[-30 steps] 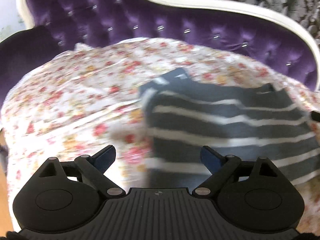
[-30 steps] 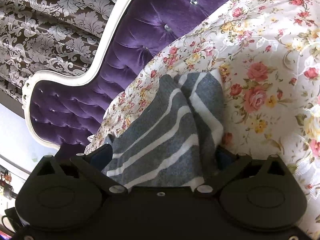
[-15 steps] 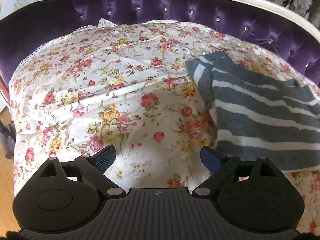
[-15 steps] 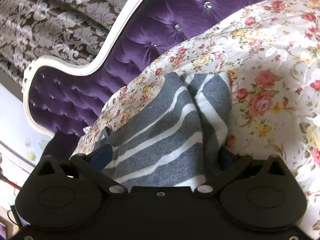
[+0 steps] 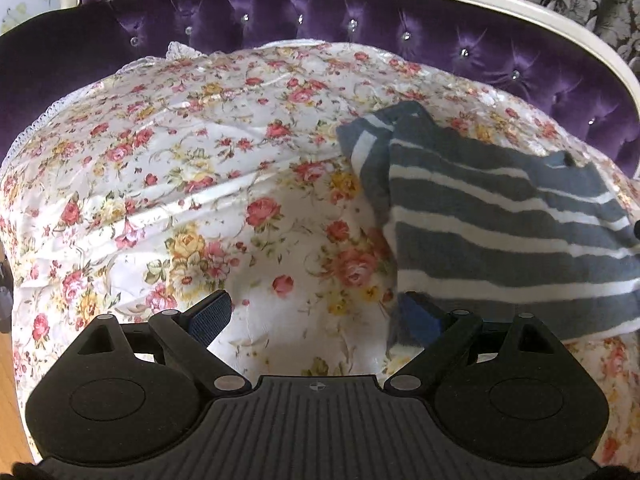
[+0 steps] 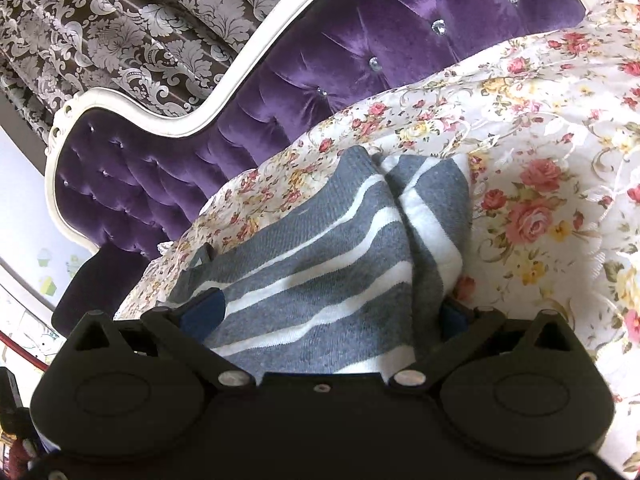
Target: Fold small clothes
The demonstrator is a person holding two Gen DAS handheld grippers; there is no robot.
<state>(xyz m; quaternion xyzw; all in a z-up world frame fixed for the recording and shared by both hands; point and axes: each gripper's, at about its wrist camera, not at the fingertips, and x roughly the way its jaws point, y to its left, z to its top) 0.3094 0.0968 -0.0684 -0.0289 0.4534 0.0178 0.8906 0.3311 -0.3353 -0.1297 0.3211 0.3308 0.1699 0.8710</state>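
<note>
Purple velvet sofa back (image 5: 360, 28), button-tufted w/ small crystal studs, edged by curved white carved frame (image 6: 168, 128). Dark armrest (image 5: 52, 76) at left end in left-wrist view. Seat draped w/ white floral cover (image 5: 192, 184), red/pink/yellow roses, lace trim along far edge. Behind sofa: brown damask curtain (image 6: 120, 28) w/ silvery leaf pattern, hanging in folds. Pale wall (image 6: 24, 208) beside curtain, small cupcake-like stickers. Strip of wood floor (image 5: 7, 392) at lower left. Soft, even light.
</note>
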